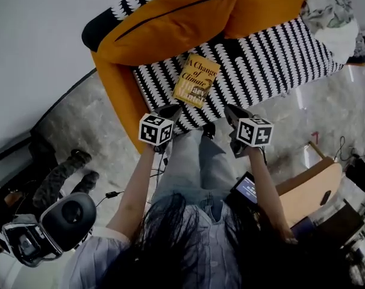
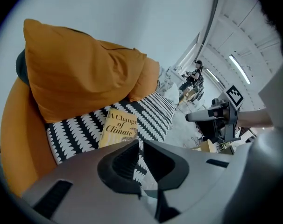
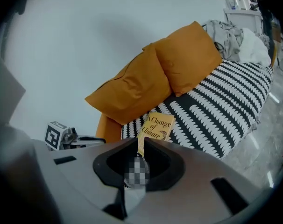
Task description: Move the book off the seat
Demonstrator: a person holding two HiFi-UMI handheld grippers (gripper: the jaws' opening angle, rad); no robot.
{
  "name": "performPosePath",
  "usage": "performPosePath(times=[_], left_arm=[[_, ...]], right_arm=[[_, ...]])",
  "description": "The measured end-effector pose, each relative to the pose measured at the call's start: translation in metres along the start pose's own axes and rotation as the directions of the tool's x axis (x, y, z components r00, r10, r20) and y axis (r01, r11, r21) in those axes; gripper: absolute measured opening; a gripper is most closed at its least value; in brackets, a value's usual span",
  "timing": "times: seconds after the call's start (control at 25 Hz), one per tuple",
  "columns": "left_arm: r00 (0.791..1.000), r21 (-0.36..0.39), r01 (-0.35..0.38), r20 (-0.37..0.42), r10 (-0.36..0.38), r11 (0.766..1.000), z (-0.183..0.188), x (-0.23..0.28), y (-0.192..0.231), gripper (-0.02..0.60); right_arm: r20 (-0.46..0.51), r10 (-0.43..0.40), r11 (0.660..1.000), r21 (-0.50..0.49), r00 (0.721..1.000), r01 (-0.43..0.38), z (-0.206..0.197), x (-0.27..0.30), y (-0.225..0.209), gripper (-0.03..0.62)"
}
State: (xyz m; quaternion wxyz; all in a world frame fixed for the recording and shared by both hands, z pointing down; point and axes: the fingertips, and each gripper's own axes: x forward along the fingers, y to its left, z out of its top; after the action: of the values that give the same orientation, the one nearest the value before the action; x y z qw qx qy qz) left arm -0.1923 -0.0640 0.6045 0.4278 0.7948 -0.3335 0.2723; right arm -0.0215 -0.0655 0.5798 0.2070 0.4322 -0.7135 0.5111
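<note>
A yellow book (image 1: 196,80) titled "A Change of Climate" lies flat on the black-and-white patterned seat (image 1: 273,59) near its front edge. The book (image 2: 118,126) also shows just beyond the left jaws, and the book (image 3: 156,126) beyond the right jaws. My left gripper (image 1: 172,111) hovers just short of the book's near left corner, jaws shut and empty. A little to the right of the book, near the seat's front edge, my right gripper (image 1: 232,112) is shut too, with nothing in it. Neither gripper touches the book.
Two orange cushions (image 1: 188,11) lean at the back of the seat; an orange armrest (image 1: 119,95) bounds it on the left. Crumpled grey and white cloth (image 1: 333,17) lies at the far right. A wooden chair (image 1: 309,188), cables and black gear (image 1: 56,221) sit on the floor.
</note>
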Motion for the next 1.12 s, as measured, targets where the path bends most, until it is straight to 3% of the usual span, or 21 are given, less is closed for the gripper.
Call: performPosePath(times=[0.28, 0.52, 0.68, 0.8, 0.92, 1.12], left_arm=[[0.999, -0.054, -0.011, -0.05, 0.008, 0.998, -0.005, 0.046, 0.06, 0.023], [0.988, -0.04, 0.008, -0.153, -0.014, 0.999, -0.014, 0.082, 0.093, 0.044], [0.98, -0.051, 0.031, -0.195, -0.04, 0.998, -0.017, 0.1, 0.104, 0.096], [0.971, -0.059, 0.045, -0.231, -0.057, 0.997, -0.022, 0.11, 0.112, 0.143], [0.962, -0.054, 0.064, -0.264, -0.076, 0.997, -0.028, 0.121, 0.117, 0.191], [0.94, -0.032, 0.095, -0.327, -0.1, 0.995, -0.038, 0.133, 0.124, 0.245]], right_arm=[[-0.02, -0.012, 1.0, 0.019, 1.0, 0.012, -0.011, 0.059, -0.026, 0.034], [-0.083, -0.013, 1.0, 0.013, 0.996, 0.015, -0.028, 0.105, -0.042, 0.034], [-0.139, -0.033, 0.999, -0.011, 0.99, 0.032, -0.041, 0.13, -0.057, 0.035], [-0.138, -0.017, 0.999, 0.028, 0.99, 0.021, -0.044, 0.145, -0.063, 0.038], [-0.132, -0.008, 0.996, 0.082, 0.991, 0.019, -0.042, 0.159, -0.07, 0.118], [-0.139, -0.017, 0.988, 0.147, 0.99, 0.037, -0.043, 0.178, -0.077, 0.154]])
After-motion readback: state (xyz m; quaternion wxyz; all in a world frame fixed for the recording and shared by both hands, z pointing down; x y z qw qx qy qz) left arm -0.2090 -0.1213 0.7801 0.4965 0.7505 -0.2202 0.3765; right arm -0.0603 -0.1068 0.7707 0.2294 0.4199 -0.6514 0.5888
